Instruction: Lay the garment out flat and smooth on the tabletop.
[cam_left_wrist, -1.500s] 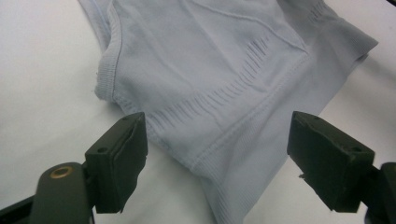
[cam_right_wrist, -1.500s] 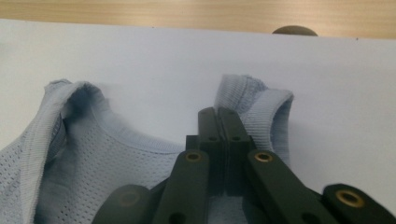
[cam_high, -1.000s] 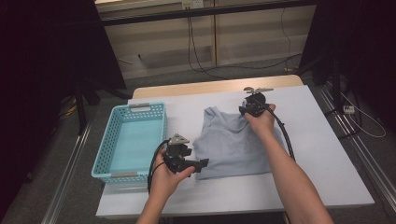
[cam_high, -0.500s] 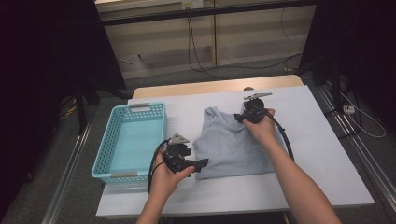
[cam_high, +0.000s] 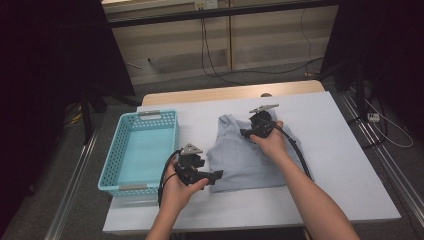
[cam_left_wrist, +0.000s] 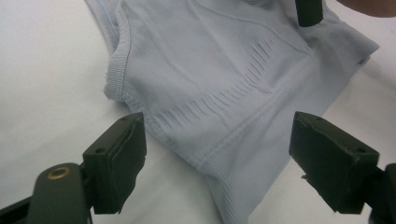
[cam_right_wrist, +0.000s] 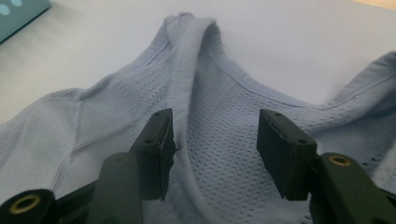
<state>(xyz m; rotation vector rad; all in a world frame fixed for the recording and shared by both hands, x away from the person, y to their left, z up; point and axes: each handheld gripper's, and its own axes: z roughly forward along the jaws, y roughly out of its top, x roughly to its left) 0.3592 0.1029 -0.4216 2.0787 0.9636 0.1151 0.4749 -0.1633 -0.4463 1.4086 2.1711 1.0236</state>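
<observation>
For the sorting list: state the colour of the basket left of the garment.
The basket is light blue-turquoise, clearest in the high view.

- Left gripper: black body carrying a grey three-cornered plate, black cable looping beneath.
- Right gripper: black, trailing a black cable; brass-coloured rivets showing at its jaw arms.
- Forearms showing bare, no sleeves.

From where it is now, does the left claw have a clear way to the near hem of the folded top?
Probably yes. The left claw stands open right at the top's near hem, nothing lies between them, and the right claw works at the far end.
</observation>
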